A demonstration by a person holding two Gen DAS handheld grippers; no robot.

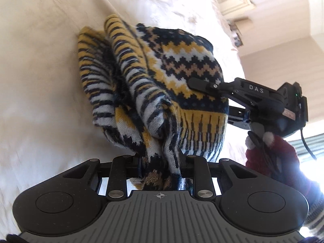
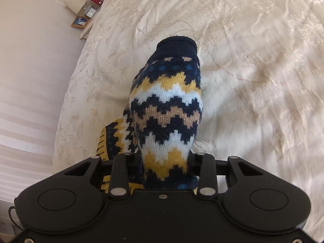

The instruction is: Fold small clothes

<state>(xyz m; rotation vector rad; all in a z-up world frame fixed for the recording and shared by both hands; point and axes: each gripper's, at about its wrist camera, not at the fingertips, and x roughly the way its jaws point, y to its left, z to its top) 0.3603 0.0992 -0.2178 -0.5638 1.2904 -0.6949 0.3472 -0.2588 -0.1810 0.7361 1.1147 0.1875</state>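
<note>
closest to the lens in our left wrist view, the left gripper (image 1: 160, 162) was clamped on a bunched fold of the knitted sweater (image 1: 172, 64), its jaws drawn in tight around the wool. the small sweater, patterned in navy, yellow, white and tan zigzags, hung lifted above the cream bedspread (image 1: 40, 70). further off we saw the right gripper (image 1: 194, 82) pinching the sweater's far side near the ribbed hem, held by a gloved hand (image 1: 269, 154). in our right wrist view the same gripper (image 2: 165, 162) was closed on the knit, and a sleeve with a dark cuff (image 2: 176, 44) stood out ahead over the embroidered bedspread (image 2: 253, 60). a framed picture (image 2: 81, 21) and a small clock (image 2: 91, 12) sat beyond the bed's edge.
</note>
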